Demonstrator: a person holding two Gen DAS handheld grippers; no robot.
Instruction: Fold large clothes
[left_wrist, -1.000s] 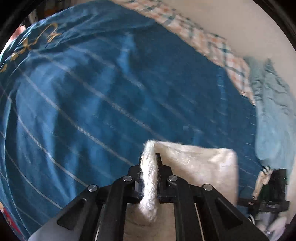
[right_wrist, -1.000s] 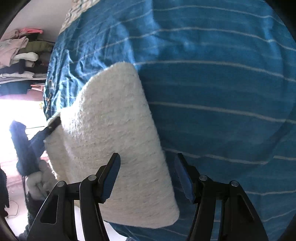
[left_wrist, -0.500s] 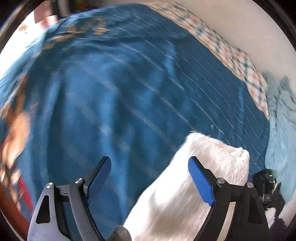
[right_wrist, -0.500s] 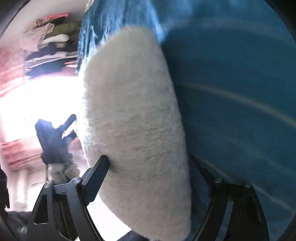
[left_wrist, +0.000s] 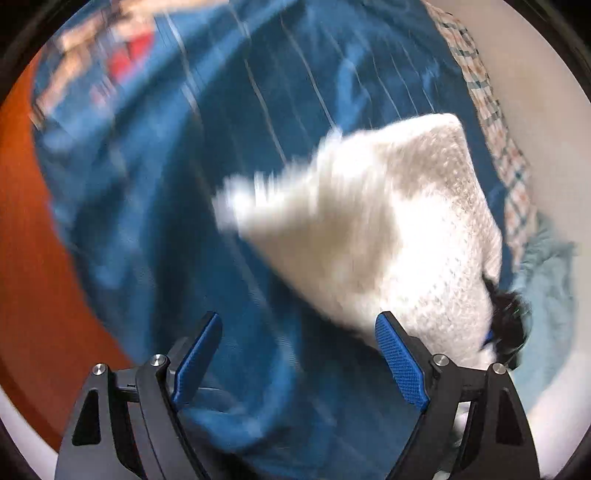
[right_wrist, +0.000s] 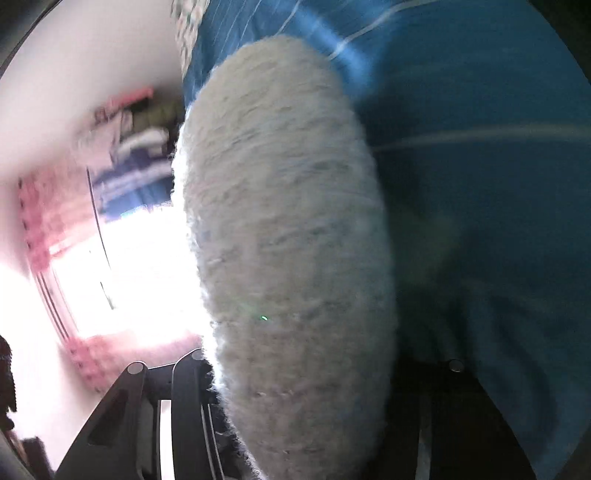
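White knit sweater (right_wrist: 288, 229) is clamped in right gripper (right_wrist: 295, 424) jaws for carrying off the bed (left_wrist: 177, 229); left gripper (left_wrist: 301, 358) jaws spread, empty.

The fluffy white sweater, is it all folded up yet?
Nearly, it seems. The white sweater already looks like a compact folded bundle on the blue striped bedspread. The left gripper is open, holding nothing. The sweater fills the space between the right gripper's fingers; whether they are clamped is unclear. Probably left: setting it down neatly.
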